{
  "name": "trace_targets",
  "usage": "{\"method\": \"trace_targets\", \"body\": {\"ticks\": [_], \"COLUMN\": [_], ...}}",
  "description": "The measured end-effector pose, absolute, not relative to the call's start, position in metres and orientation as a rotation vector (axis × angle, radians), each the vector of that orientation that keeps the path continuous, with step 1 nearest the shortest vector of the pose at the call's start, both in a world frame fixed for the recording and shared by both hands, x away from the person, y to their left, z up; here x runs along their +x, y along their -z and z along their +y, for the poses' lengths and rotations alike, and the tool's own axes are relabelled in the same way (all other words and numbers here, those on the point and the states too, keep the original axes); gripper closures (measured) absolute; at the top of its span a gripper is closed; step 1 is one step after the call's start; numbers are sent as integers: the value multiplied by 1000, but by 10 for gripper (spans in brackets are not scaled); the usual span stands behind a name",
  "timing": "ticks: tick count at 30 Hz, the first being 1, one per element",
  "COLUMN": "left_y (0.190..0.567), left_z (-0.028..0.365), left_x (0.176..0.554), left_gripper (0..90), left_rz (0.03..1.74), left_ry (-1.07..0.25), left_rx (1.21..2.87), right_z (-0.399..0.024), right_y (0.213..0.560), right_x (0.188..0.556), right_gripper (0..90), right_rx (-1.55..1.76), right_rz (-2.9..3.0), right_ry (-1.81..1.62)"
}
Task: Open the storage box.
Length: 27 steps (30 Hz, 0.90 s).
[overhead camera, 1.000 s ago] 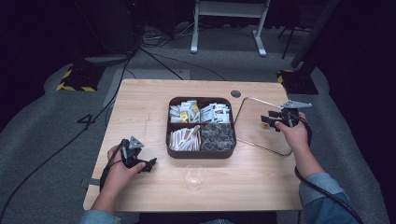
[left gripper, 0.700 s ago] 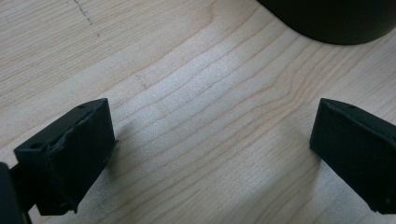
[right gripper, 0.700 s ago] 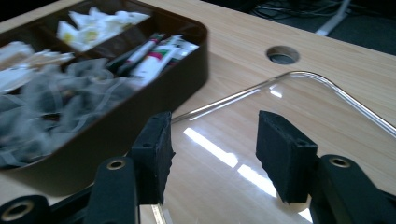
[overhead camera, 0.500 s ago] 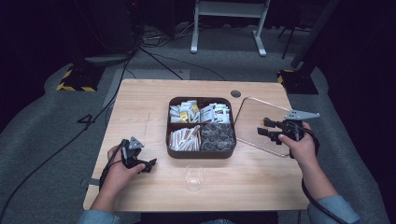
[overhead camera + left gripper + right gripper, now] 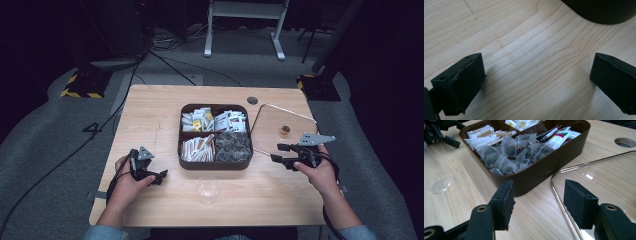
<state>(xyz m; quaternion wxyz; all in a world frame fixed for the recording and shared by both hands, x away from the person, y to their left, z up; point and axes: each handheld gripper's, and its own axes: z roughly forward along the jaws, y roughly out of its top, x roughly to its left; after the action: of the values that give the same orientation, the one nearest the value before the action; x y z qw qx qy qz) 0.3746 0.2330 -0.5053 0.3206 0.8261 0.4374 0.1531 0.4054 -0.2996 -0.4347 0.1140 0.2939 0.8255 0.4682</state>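
Resting on the pale wooden table (image 5: 150,110) well to the left of the dark brown four-compartment box (image 5: 215,163), the left gripper (image 5: 159,176) has its two black jaws spread wide with bare wood between them; in the left gripper view only a dark corner of that box (image 5: 604,12) lies beyond its tips. Just in front of the box, toward the person, stands a clear drinking glass (image 5: 208,190), empty as far as can be seen. Inside the box, the near-right compartment holds a heap of translucent pyramid tea bags (image 5: 511,152), with white paper sachets (image 5: 196,148) to their left and printed packets (image 5: 227,120) behind.

To the right of the box lies a clear glass lid with a metal rim and small brass knob (image 5: 285,130), flat on the table and touching or nearly touching the box's right wall. The right gripper (image 5: 280,153) hangs just beside that wall, over the lid's near-left edge, its jaws having just been opening and now half apart with nothing between them.

The pyramid tea bags lie straight ahead of those jaws and slightly left, across the box wall, so the right hand is by far the nearer; it would likely need to rise over the rim and come down on one bag.
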Motion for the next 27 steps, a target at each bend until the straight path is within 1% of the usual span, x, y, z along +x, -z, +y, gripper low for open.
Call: {"method": "trace_targets", "body": {"ticks": [2,6,9,10,14,16,17,18,19,21,22,23,24,26,27], "left_y": [505,505,505,505,504,504,504,504,503,504,503,503,503,503,503], "left_z": [233,233,233,234,235,236,236,237,238,239,240,240,240,240,240], "left_x": [375,375,375,374,374,374,374,373,373,373,373,373,373,373,373], "left_gripper": [3,3,4,15,38,82,135,135,190,192,212,217,221,239,251], "left_rz": [1149,1150,1152,1159,1161,1156,1156,1153,1161,1165,1161,1161,1171,1167,1170], "left_ry": [-402,-404,-398,-403,-415,-434,-434,-439,-441,-448,-455,-455,-448,-455,-455], "left_rx": [2170,2169,2170,2164,2156,2142,2142,2125,2123,2113,2115,2115,2107,2107,2104], "right_z": [-297,-293,-291,-290,-288,-283,-281,-281,-277,-276,-273,-273,-271,-271,-269], "right_y": [444,457,472,480,490,497,499,499,503,503,503,503,503,503,503], "right_x": [403,402,403,404,404,403,402,402,400,399,398,398,397,397,396], "right_gripper": [432,423,391,384,384,379,368,368,327,317,285,285,255,242,216], "right_rx": [853,839,863,870,872,831,818,818,783,773,750,750,752,751,750], "right_rz": [2453,2491,2507,2508,2519,2545,2555,2555,2557,2558,2558,2558,2561,2564,2569], "right_ry": [-1352,-1293,-1303,-1285,-1265,-1226,-1207,-1207,-1183,-1172,-1152,-1152,-1149,-1145,-1139]}}
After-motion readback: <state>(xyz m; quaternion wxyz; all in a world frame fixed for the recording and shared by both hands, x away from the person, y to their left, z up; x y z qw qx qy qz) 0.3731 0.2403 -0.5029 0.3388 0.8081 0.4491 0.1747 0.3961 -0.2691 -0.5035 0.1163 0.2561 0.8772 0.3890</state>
